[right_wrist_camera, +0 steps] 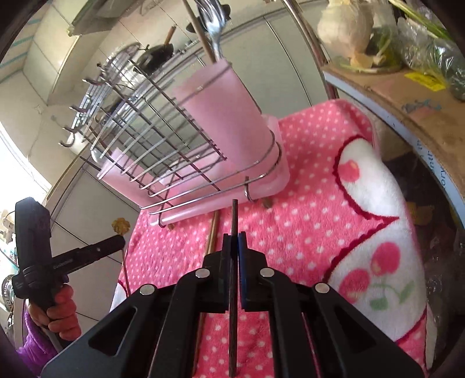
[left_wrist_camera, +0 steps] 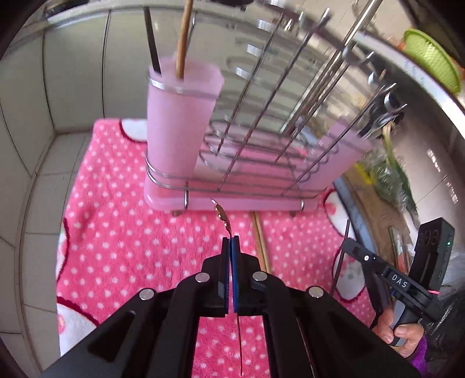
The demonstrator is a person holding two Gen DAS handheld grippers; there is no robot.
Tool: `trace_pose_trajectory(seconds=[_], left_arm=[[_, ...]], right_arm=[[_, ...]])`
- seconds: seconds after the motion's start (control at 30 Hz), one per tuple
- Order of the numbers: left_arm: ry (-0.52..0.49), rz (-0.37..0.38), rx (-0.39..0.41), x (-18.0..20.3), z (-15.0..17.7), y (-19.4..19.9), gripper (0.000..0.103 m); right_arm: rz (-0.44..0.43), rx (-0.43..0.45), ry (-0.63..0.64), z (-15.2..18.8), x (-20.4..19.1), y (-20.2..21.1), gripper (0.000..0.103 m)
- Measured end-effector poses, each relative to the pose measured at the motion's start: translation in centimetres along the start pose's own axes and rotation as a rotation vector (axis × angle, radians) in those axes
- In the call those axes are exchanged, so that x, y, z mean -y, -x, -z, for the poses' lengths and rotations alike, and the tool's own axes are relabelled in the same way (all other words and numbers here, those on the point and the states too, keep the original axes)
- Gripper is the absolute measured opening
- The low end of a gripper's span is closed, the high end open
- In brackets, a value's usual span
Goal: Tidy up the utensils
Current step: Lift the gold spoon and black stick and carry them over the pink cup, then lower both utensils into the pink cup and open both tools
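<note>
Utensils sit in both my grippers. My left gripper [left_wrist_camera: 231, 241] is clenched on a thin gold spoon [left_wrist_camera: 222, 215], its ornate leaf-shaped end poking out ahead of the fingertips and its slim stem running back between the pads; the left wrist view shows that end edge-on just short of the pink base of the wire utensil rack [left_wrist_camera: 232, 162], while the right wrist view shows it face-on as a small gold leaf [right_wrist_camera: 120, 226] above the other gripper's tip. My right gripper [right_wrist_camera: 234, 241] is clamped on a dark chopstick [right_wrist_camera: 234, 261], which sticks out forward toward the rack's near lower edge [right_wrist_camera: 203, 200]. From the left camera I see the right gripper [left_wrist_camera: 348, 247] off at the right edge of the pink polka-dot towel [left_wrist_camera: 130, 232], with a dark stick hanging below it. A tan wooden chopstick [left_wrist_camera: 261, 244] lies on the towel between the two grippers, one end at the foot of the rack. The rack stands on the towel's far part. Its pink cup [left_wrist_camera: 180, 116] at one end holds a dark stick and a wooden one in the left view; the right view shows a cup [right_wrist_camera: 229, 116] with metal spoons [right_wrist_camera: 215, 26] in it, which the left view does not show. Only the right camera shows the towel's white cherry patch [right_wrist_camera: 372, 232].
</note>
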State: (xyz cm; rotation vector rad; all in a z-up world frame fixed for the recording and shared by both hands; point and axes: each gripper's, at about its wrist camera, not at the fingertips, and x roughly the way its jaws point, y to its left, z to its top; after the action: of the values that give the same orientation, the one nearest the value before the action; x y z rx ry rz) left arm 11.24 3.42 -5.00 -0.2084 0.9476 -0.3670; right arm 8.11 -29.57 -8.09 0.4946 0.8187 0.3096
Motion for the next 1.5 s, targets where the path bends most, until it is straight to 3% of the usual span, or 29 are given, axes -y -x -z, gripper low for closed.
trace_pose_trajectory(seconds=[0.2,0.53,0.97,1.3,1.5], left_arm=[[-0.019,-0.002,0.180,0.3,0.4,4.6,0.000],[-0.020,0.038,0.329,1.5,-1.6,8.6,0.001],[0.001,0.047,0.416,0.9,-3.7,12.0,0.001],[-0.003,-0.013,0.646,1.8,-9.2,16.7,0.001],[0.013,-0.093,0.728,1.6,-12.1,15.4,0.001]], right_arm=[[0.012,0.129,0.078,0.0,-2.5,2.9,0.005],[0.023,0.301,0.172,-3.3,-6.2,8.6,0.005],[0.076,0.370,0.269,-8.0,-9.5,12.1,0.005],[0.112,0.495,0.352,-12.1,-12.7,16.3,0.005],[0.141,0.493,0.349,-14.1,-12.3,14.6,0.005]])
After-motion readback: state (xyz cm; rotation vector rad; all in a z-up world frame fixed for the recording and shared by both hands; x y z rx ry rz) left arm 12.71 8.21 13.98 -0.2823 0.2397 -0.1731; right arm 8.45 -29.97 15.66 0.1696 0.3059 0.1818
